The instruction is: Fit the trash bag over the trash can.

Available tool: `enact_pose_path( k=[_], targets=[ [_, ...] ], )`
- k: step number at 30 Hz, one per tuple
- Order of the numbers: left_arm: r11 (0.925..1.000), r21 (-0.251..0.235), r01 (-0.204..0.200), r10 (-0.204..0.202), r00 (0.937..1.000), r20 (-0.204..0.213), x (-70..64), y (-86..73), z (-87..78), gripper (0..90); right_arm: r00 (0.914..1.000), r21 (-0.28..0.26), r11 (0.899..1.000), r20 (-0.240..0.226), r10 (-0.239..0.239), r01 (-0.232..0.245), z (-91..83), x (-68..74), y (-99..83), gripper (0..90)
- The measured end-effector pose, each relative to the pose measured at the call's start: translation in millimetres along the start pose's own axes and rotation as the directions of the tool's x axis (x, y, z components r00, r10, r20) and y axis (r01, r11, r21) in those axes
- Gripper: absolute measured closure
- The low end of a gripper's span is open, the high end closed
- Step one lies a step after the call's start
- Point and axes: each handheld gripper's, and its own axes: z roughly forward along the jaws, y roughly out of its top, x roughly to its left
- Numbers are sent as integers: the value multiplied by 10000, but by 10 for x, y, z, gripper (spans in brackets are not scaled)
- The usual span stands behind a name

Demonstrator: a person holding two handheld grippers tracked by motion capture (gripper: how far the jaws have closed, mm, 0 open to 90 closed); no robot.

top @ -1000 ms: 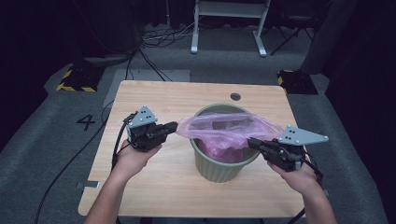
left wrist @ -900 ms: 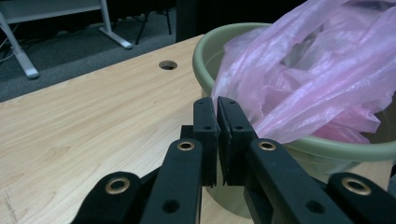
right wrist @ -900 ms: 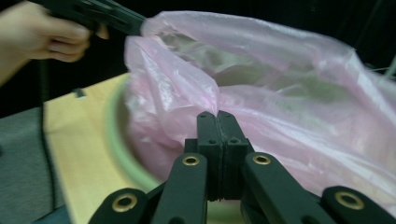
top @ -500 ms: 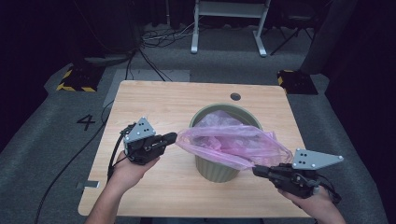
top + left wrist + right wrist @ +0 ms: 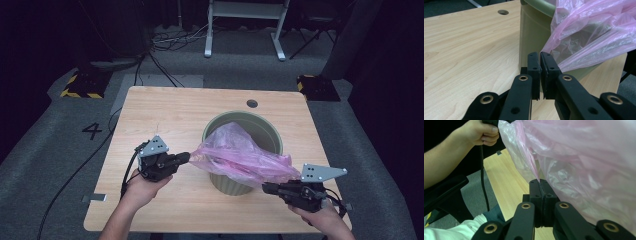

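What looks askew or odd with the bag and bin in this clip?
The pink bag isn't seated in the green bin: it's stretched sideways over the near rim, pinched between left gripper and right gripper.

Wooden table (image 5: 165, 117); white stand (image 5: 245, 20) behind; floor numeral "4" (image 5: 93, 131).
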Motion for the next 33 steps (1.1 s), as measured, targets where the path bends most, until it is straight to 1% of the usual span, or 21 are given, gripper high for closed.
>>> enact_pose_path(
  k=[1, 2, 4, 5, 7, 10, 14, 17, 20, 21, 24, 25, 26, 28, 29, 31, 33],
  targets=[
    [9999, -95, -87, 86, 10000, -35, -19, -9, -20, 864, 10000, -52, 10000, -13, -1, 1, -6, 4, -13, 900],
    [9995, -266, -183, 180, 9998, -125, -38, -17, -43, 863, 10000, -117, 9999, 94, -22, 23, -12, 10, -25, 900],
    [9981, -565, -256, 243, 9994, -239, -63, -28, -78, 868, 9993, -315, 9995, 369, -55, 67, -25, 23, -40, 898],
    [9975, -670, -202, 185, 9995, -259, -70, -35, -90, 870, 9989, -461, 9989, 460, -39, 60, -33, 27, -44, 898],
    [9974, -704, -156, 142, 9997, -207, -76, -49, -94, 875, 9982, -673, 9977, 599, 64, -24, -45, 37, -48, 898],
    [9970, -764, -80, 67, 9998, -176, -80, -79, -86, 875, 9966, -783, 9969, 813, 105, -41, -48, 47, -46, 896],
    [9961, -879, -37, 33, 10000, -46, -105, -108, -88, 875, 9943, -857, 9960, 1003, 355, -269, -60, 43, -56, 892],
    [9967, -813, -65, 63, 10000, -29, -123, -122, -90, 878, 9935, -886, 9954, 1043, 450, -358, -67, 48, -70, 893],
    [9973, -724, -77, 78, 10000, 9, -136, -140, -94, 878, 9939, -774, 9964, 1020, 430, -351, -66, 62, -95, 892],
    [9975, -700, -106, 109, 9999, 33, -138, -148, -91, 878, 9944, -664, 9970, 950, 455, -392, -63, 64, -108, 892],
    [9991, -411, -143, 145, 9999, 26, -164, -195, -65, 879, 9948, -490, 9973, 836, 588, -548, -46, 67, -168, 893],
    [9993, -312, -195, 193, 9998, -51, -174, -224, -60, 884, 9941, -343, 9978, 900, 601, -573, -36, 70, -194, 894],
    [9996, -250, -164, 161, 9998, -125, -175, -254, -66, 884, 9937, -212, 9979, 933, 622, -604, -32, 67, -224, 894],
    [9999, -147, 25, -27, 9999, -118, -157, -331, -63, 883, 9923, -237, 9967, 945, 799, -780, -61, 42, -282, 894],
    [10000, -41, 60, -60, 9999, -122, -139, -365, -46, 882, 9902, -232, 9961, 1093, 868, -848, -69, 23, -307, 893],
    [9997, 66, 242, -241, 9996, -152, -113, -408, -1, 879, 9898, -133, 9950, 1012, 999, -991, -55, -13, -344, 883],
    [9997, 2, 234, -233, 9996, -170, -106, -412, 24, 874, 9907, -248, 9953, 966, 954, -934, -44, -20, -348, 824]
  ],
)
